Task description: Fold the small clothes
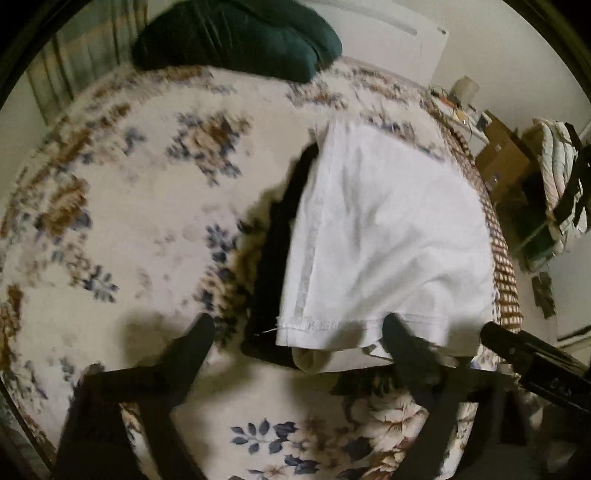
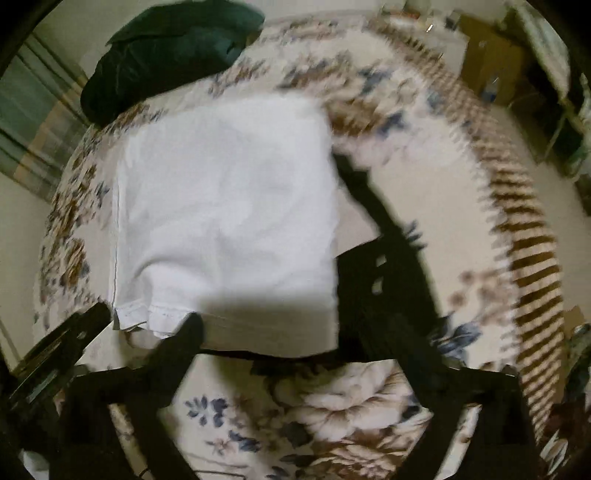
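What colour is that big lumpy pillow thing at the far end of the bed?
Dark green. The cushion shows best in the left wrist view, lying on the flowery bedspread.

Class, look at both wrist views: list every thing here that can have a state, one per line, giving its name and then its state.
White garment: folded over, lying flat on the floral bedspread, hem at the near edge.
Black garment: lying under the white one, only its edge showing.
Dark green cushion: resting at the far end of the bed.
Left gripper: open, holding nothing.
Right gripper: open, holding nothing.
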Demonstrator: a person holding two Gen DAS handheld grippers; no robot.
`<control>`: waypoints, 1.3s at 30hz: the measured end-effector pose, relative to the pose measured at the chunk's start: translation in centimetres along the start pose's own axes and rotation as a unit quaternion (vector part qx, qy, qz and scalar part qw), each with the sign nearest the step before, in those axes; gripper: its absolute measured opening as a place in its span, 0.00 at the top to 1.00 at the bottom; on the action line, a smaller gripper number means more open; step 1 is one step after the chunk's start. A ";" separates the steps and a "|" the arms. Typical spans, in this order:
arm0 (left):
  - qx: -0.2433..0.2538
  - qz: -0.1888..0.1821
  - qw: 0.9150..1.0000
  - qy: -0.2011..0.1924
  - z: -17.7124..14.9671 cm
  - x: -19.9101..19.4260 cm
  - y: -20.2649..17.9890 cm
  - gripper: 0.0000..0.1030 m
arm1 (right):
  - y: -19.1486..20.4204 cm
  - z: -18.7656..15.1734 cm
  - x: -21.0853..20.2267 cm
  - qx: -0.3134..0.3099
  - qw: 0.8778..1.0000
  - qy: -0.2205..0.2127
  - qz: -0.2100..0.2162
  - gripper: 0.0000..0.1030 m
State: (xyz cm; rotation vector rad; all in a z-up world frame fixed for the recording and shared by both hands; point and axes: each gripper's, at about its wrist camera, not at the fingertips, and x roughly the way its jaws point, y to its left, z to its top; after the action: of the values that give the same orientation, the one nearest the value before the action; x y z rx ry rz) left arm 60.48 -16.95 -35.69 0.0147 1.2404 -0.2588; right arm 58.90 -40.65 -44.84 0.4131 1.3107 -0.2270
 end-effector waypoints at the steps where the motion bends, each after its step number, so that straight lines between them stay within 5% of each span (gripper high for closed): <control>1: 0.001 0.007 1.000 -0.009 0.0 -0.9 -0.1 0.09 | 0.1 -0.2 -1.2 -0.003 1.000 -0.013 -0.016 0.01; 6: 0.024 0.044 0.998 -0.035 -0.5 -5.8 -1.4 0.09 | 0.5 -1.8 -8.0 -0.015 0.994 -0.075 -0.076 0.01; 17: 0.080 0.051 0.992 -0.086 -4.6 -18.9 -2.9 0.09 | 2.9 -8.5 -23.1 -0.025 0.982 -0.156 -0.103 0.01; 39: 0.132 0.011 0.978 -0.164 -18.9 -41.6 -2.8 0.09 | 7.6 -33.4 -54.4 -0.014 0.954 -0.280 -0.106 0.00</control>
State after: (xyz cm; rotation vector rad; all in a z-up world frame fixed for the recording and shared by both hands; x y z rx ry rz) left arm 29.81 -9.05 -2.58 0.2068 0.8718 -0.3885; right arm 18.72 -23.55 2.37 0.1610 0.7931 -0.4689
